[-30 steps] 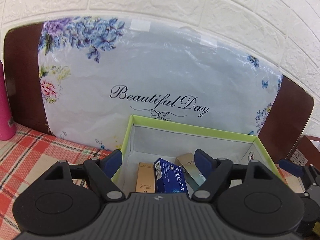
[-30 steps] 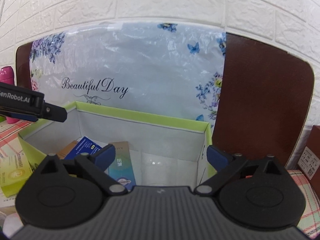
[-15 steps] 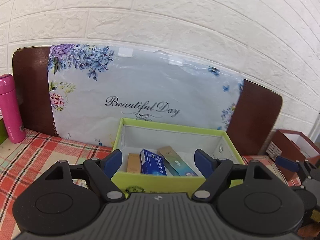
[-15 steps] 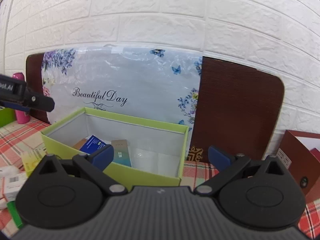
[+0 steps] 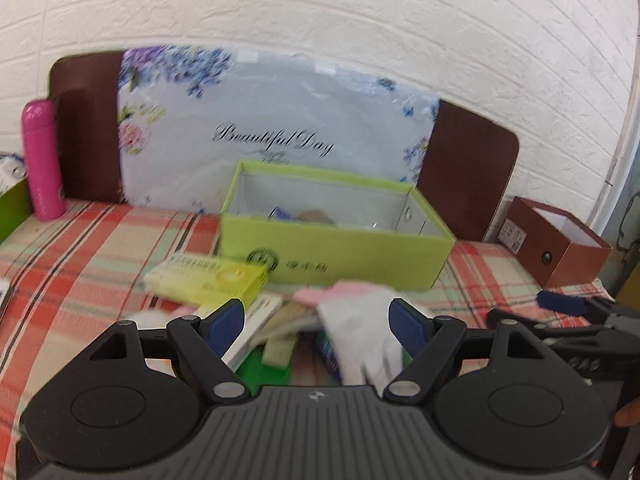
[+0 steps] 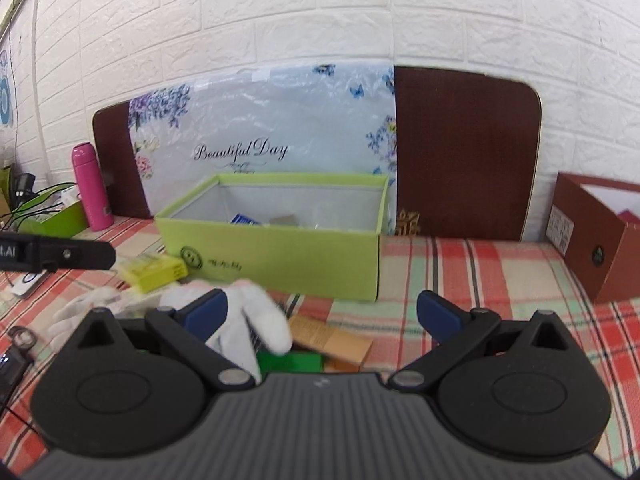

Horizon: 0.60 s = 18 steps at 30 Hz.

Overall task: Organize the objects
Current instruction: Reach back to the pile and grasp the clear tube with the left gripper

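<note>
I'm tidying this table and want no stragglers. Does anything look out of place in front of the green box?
Yes. A loose pile lies outside the green box: a yellow carton, a white glove draped over small boxes, and a tan box askew. All sit on the plaid cloth, unsorted.

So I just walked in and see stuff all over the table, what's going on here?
A person is tidying small boxes into the green box with two handheld grippers. A few items already lie inside it. Right now the left gripper and right gripper are both open and empty, held over the pile in front: a yellow box, white gloves, a tan box and others, not yet sorted.
</note>
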### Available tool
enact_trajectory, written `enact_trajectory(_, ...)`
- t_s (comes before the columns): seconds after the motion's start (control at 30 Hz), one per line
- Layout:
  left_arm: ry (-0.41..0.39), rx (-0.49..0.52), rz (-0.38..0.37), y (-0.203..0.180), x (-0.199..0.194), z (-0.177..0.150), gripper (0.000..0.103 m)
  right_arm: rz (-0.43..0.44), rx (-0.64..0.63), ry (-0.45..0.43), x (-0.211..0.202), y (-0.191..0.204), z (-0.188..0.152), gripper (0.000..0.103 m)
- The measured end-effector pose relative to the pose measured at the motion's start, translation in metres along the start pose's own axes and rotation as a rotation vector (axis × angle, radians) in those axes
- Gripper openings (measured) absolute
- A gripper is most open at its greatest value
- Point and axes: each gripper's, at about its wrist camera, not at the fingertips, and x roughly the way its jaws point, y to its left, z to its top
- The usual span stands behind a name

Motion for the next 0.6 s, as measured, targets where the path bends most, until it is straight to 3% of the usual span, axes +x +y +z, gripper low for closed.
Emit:
enact_trajectory(0.17,0.059,-0.071,0.056,0.026,-0.011,-0.028,0.082,0.041,-0.047,0.018,-0.028,0.006,-0.012,0.103)
enact_trajectory(0.3,0.094,-0.125,0.058,0.037,-0.018,-0.048,0.082,0.080,-0.076,0.044,-0.041,0.011,-0.021,0.103)
enact_trajectory(0.6,0.135,-0.115,0.038,0.035,-0.017,-0.072,0.081,0.147,-0.078,0.178,-0.011,0.029,-0.060,0.103)
